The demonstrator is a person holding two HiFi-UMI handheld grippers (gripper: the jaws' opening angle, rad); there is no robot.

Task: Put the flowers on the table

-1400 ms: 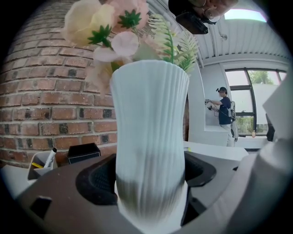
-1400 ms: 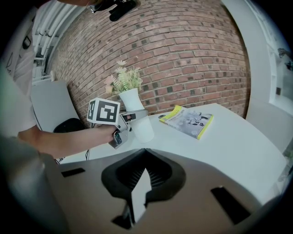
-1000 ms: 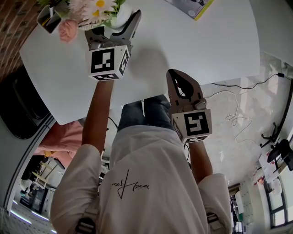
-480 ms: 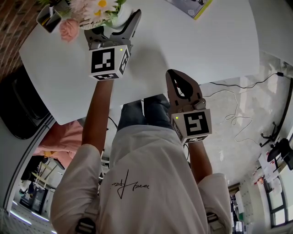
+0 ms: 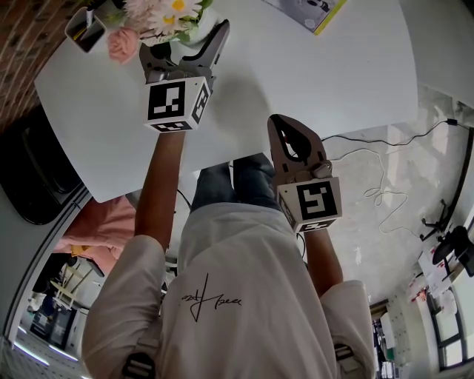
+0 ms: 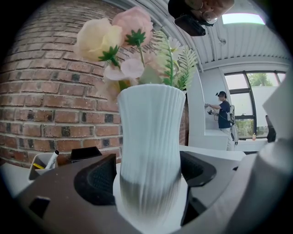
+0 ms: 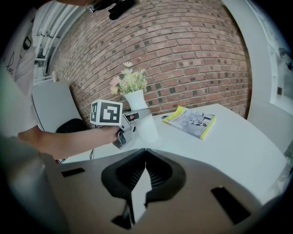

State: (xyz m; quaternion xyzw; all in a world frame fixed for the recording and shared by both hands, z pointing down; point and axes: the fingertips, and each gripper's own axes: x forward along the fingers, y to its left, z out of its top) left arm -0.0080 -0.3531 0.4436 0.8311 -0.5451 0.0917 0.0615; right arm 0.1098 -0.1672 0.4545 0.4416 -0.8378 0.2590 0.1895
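Pink and cream flowers (image 6: 119, 36) stand in a ribbed white vase (image 6: 151, 151) that fills the gap between my left gripper's (image 6: 149, 183) pads. In the head view the flowers (image 5: 159, 15) are at the top left of the white table (image 5: 296, 81), with the left gripper (image 5: 185, 37) round the vase. The right gripper view shows the vase (image 7: 137, 100) upright on the table, the flowers (image 7: 128, 80) above it and the left gripper (image 7: 137, 121) at its base. My right gripper (image 5: 289, 137) hangs at the table's near edge, shut and holding nothing.
A yellow-edged booklet (image 5: 307, 11) lies at the table's far side. A black pen cup (image 5: 87, 26) stands left of the flowers by the brick wall. A dark chair (image 5: 29, 170) is off the table's left edge. A white cable (image 5: 385, 185) trails over the floor.
The flowers and pen cup have slid slightly right in the head view; both grippers keep their places.
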